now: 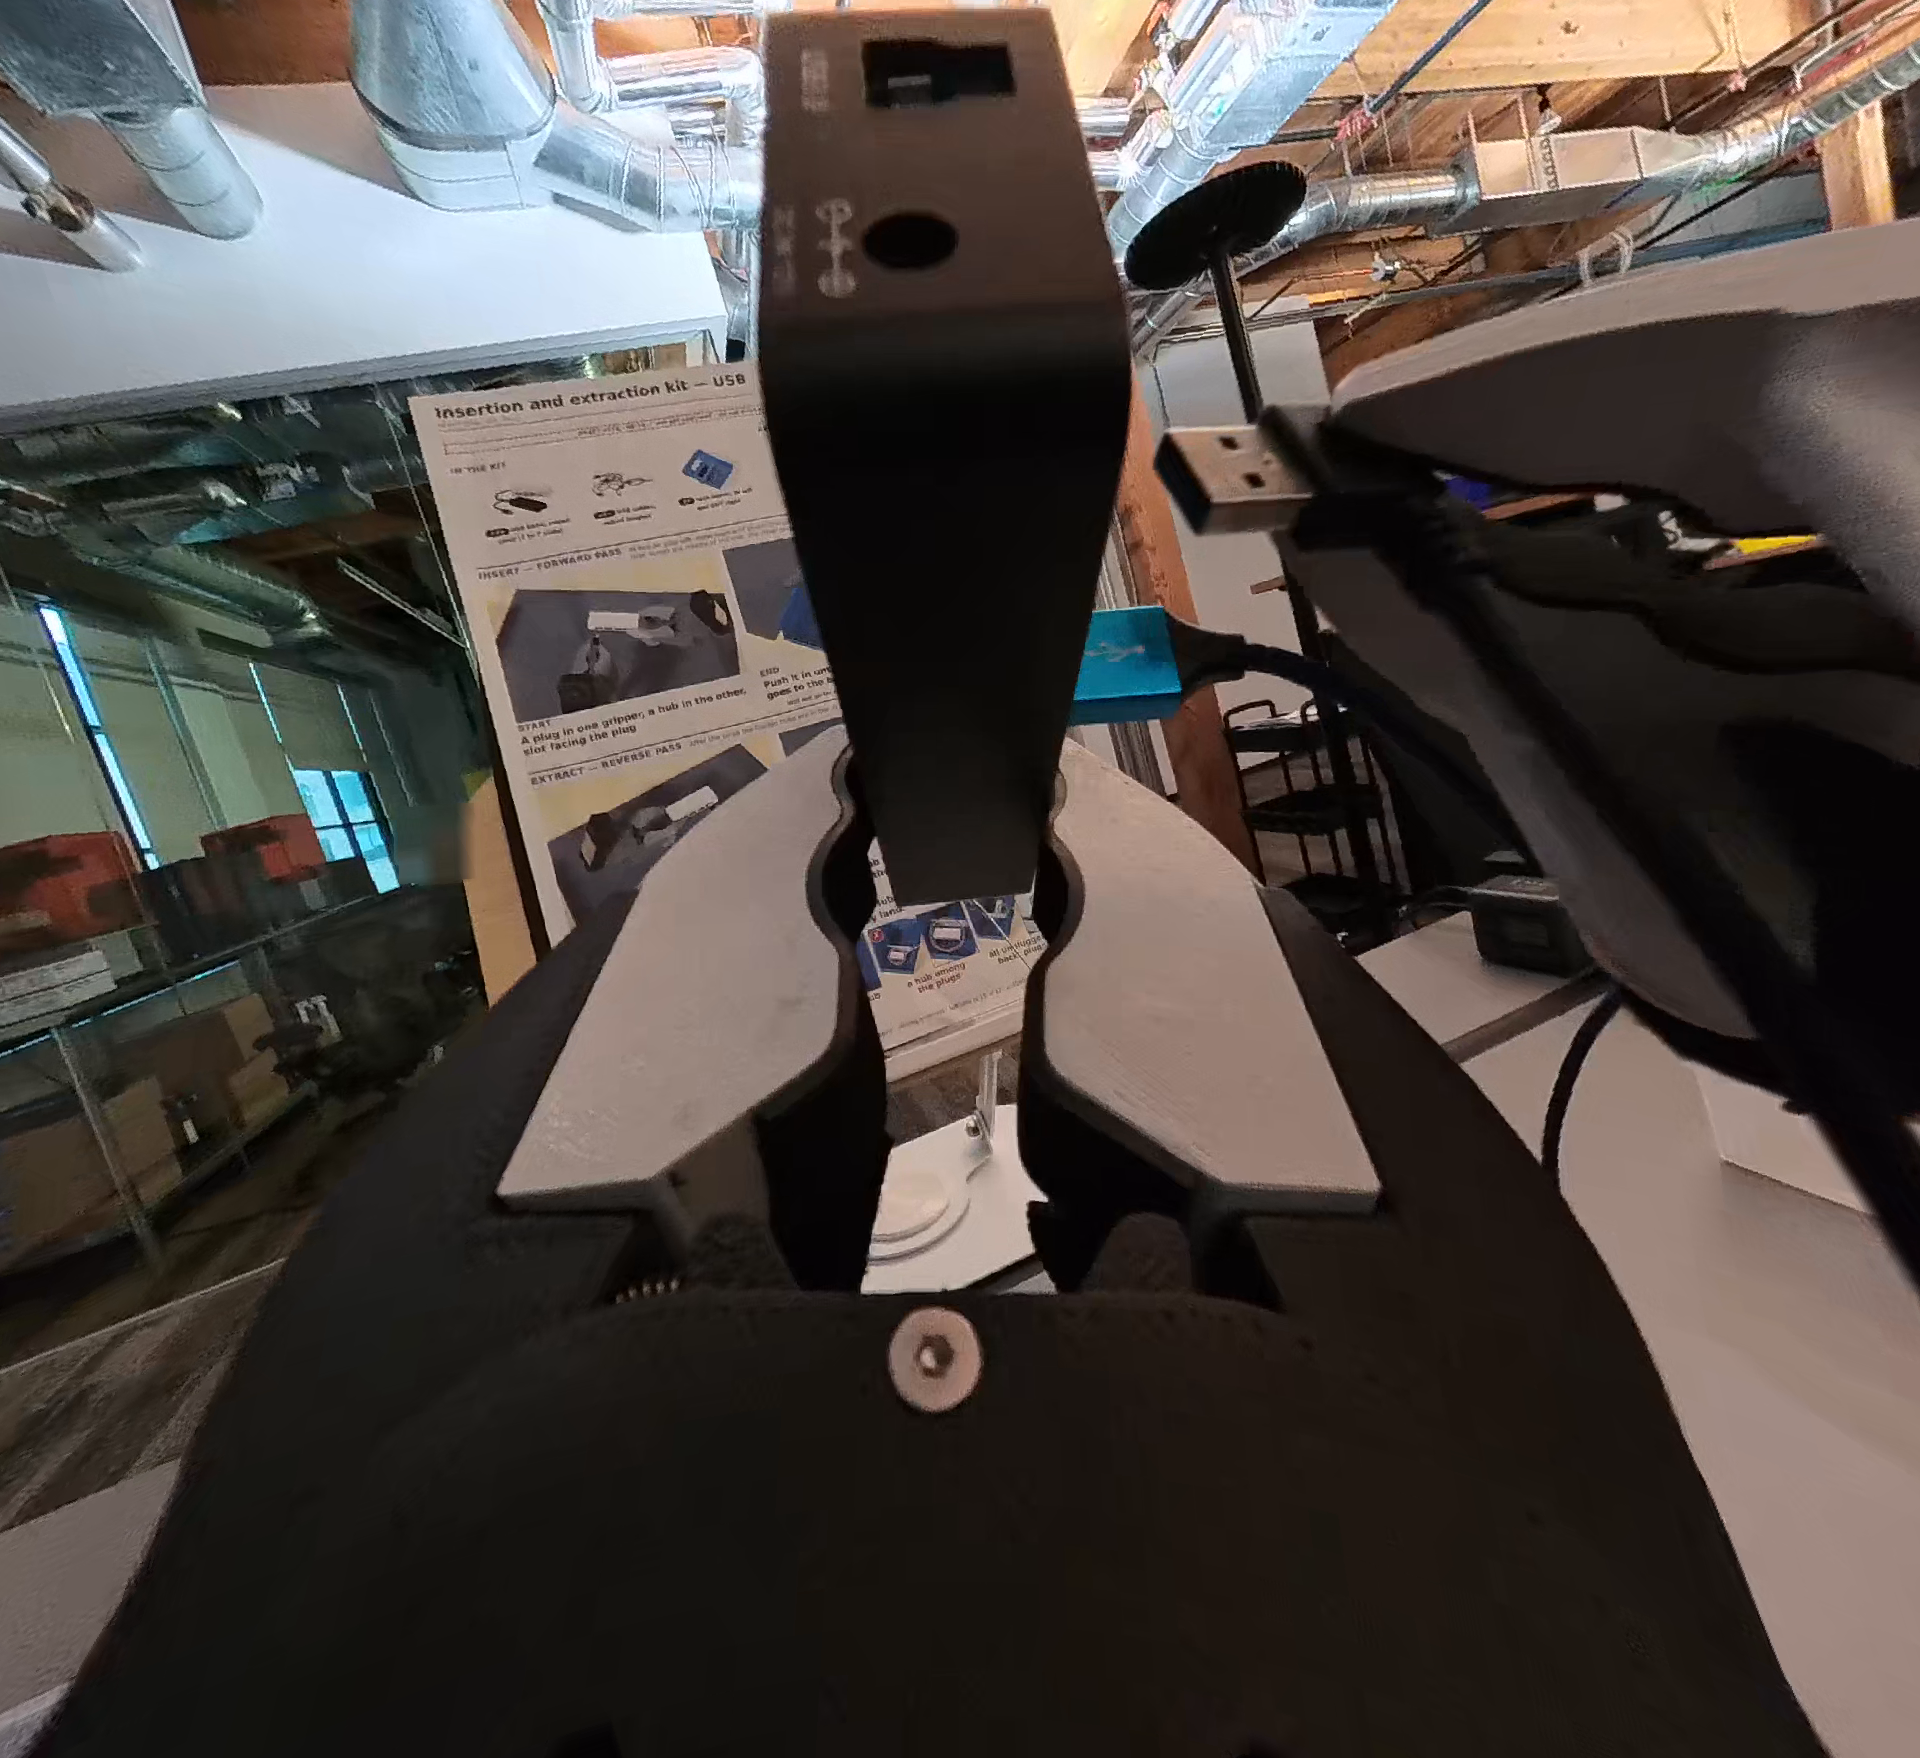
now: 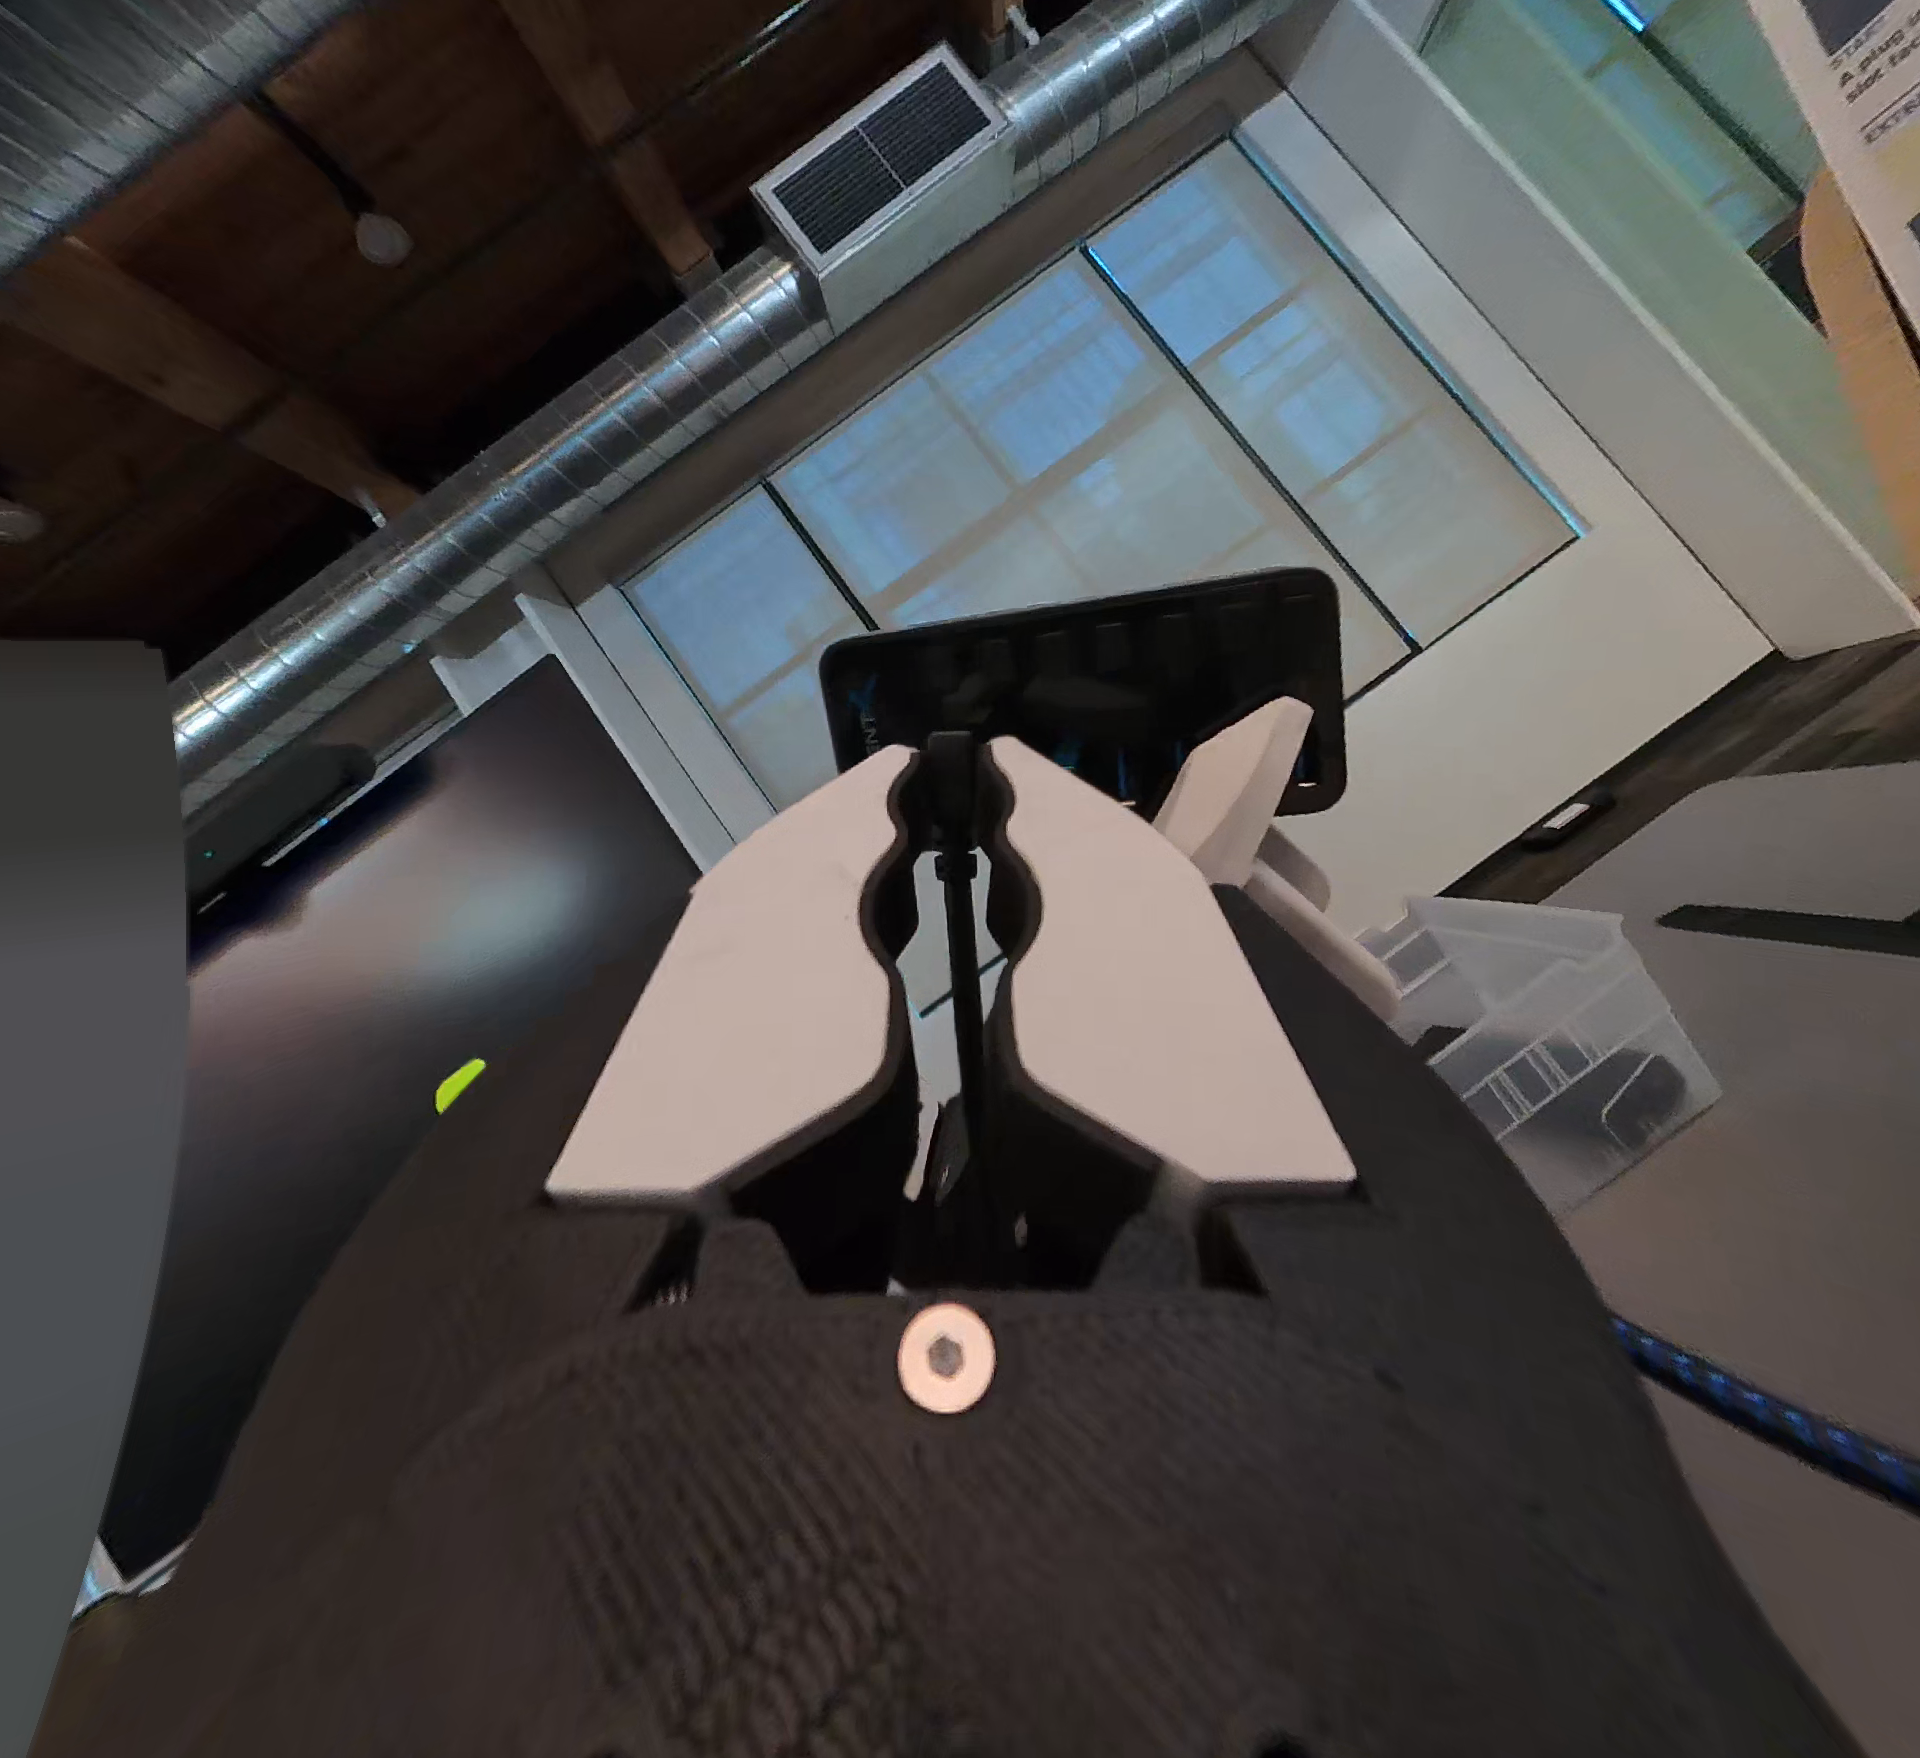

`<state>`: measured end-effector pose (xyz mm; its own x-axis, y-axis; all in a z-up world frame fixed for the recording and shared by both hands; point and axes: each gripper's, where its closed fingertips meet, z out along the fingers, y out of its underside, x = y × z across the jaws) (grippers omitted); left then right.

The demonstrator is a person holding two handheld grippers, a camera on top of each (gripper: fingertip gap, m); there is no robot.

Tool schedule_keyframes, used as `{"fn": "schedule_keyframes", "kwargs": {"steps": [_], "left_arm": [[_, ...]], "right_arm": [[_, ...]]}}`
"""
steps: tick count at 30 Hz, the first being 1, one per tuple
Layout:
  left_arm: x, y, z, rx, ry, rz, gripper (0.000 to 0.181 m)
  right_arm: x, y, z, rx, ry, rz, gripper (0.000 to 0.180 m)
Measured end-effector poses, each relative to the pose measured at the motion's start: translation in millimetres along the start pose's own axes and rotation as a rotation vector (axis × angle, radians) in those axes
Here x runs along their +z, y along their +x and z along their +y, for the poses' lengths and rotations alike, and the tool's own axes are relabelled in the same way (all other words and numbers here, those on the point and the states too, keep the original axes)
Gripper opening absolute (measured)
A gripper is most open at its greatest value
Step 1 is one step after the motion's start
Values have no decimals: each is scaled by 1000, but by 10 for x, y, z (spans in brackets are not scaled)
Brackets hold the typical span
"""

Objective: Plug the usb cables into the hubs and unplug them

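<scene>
Black box-shaped USB hub (image 1: 940,420) gripped upright in the left tool (image 1: 945,835), with a silver USB plug (image 1: 1226,480) held just beside it by the right tool (image 2: 951,773).

The hub stands up between the left tool's two white fingers (image 1: 727,960), which are closed narrowly on its lower end; its end face, with a rectangular port and a round socket, faces the camera. The plug on its black cable (image 2: 961,960) is pinched at the tips of the right tool's narrowly closed white fingers (image 2: 1122,960) and points at the hub's side, close but apart from it. A blue USB plug (image 1: 1127,674) shows behind the hub. Farther back, a printed instruction poster (image 1: 613,628) leans upright, and a clear plastic bin (image 2: 1538,1022) rests on the grey counter (image 2: 1766,1189).
</scene>
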<state>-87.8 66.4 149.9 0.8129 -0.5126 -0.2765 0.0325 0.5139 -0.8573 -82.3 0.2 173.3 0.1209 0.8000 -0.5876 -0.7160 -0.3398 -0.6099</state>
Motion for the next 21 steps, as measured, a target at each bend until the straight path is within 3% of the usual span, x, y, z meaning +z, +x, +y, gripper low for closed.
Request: {"fn": "schedule_keyframes", "kwargs": {"steps": [21], "left_arm": [[-2, -48, 2, 52, 1, -71, 26]], "right_arm": [[56, 96, 78, -57, 68, 89, 8]]}}
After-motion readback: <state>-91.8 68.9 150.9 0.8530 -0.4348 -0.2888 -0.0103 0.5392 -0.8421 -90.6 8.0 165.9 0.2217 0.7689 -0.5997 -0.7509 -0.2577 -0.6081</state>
